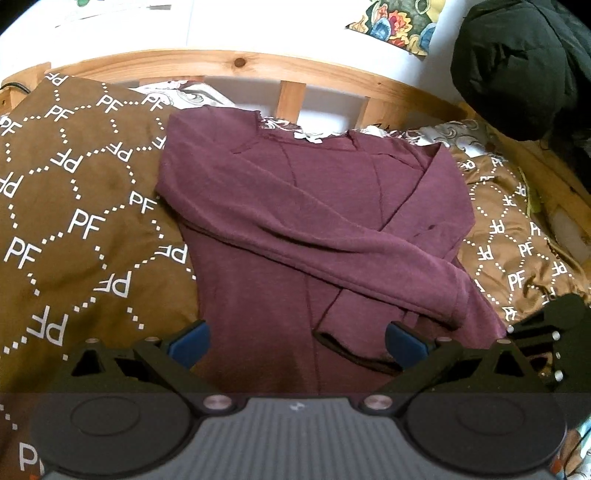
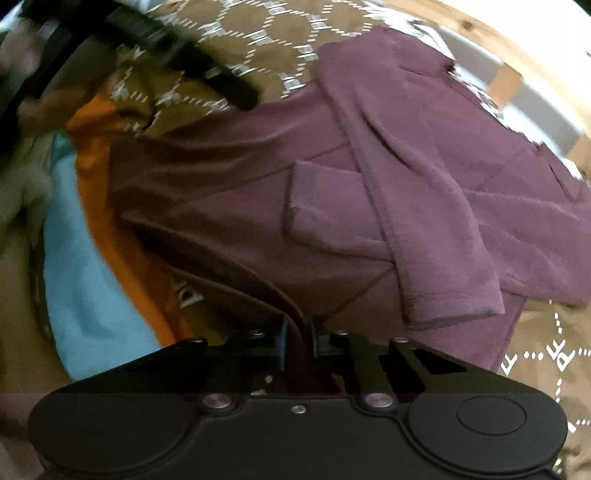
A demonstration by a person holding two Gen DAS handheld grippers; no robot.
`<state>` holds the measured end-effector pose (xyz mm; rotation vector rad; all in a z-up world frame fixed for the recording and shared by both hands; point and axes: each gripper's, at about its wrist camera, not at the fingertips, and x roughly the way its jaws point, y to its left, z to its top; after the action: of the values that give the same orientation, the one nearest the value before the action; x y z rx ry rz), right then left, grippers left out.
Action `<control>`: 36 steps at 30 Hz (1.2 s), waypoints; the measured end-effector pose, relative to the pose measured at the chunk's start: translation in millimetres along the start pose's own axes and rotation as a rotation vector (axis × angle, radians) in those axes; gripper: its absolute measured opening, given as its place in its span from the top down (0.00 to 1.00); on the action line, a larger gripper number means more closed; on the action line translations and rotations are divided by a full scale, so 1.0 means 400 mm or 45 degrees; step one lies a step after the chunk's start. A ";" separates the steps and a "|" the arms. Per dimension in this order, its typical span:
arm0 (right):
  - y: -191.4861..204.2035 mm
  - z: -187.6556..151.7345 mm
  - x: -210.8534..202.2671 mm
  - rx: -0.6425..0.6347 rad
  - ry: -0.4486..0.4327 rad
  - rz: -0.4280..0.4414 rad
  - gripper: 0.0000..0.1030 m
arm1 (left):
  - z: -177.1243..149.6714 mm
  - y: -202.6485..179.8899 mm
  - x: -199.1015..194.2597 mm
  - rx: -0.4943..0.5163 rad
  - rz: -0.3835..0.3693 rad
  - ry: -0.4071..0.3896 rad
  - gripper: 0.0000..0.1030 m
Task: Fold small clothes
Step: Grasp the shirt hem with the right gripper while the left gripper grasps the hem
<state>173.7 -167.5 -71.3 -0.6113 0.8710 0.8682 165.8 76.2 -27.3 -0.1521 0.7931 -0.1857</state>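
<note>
A maroon long-sleeved shirt [image 1: 314, 206] lies flat on a brown blanket [image 1: 74, 229] printed with white "PF" letters, its collar toward the headboard. Both sleeves are folded in across the body, one cuff [image 1: 443, 306] lying over the other. My left gripper [image 1: 295, 343] hovers over the shirt's lower half, its blue-padded fingers wide open with nothing between them. In the right wrist view the shirt [image 2: 369, 206] is blurred, and my right gripper [image 2: 299, 332] is shut on a fold of the shirt's lower edge. The black frame of the right gripper [image 1: 546, 332] shows at the right of the shirt.
A wooden slatted headboard [image 1: 258, 66] runs behind the shirt, with a black bundle [image 1: 517, 66] at its right end. Orange cloth [image 2: 110, 206] and light blue cloth [image 2: 81, 280] lie beside the shirt's bottom edge. A blurred black gripper arm [image 2: 166, 33] crosses the right view's top left.
</note>
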 end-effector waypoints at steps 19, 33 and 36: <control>-0.087 0.025 0.006 0.215 -0.044 -0.014 0.93 | -0.051 -0.095 0.012 0.275 -0.233 0.117 0.01; -0.100 0.045 0.004 0.242 -0.061 -0.032 0.93 | -0.084 -0.104 0.066 0.436 0.059 0.273 0.19; -0.102 0.047 0.001 0.250 -0.066 -0.040 0.93 | -0.073 -0.088 0.063 0.386 0.050 0.267 0.40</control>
<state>215.7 -174.4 -57.2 -0.4285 0.8851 0.7568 158.4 34.6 -57.7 0.1716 0.9656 -0.2855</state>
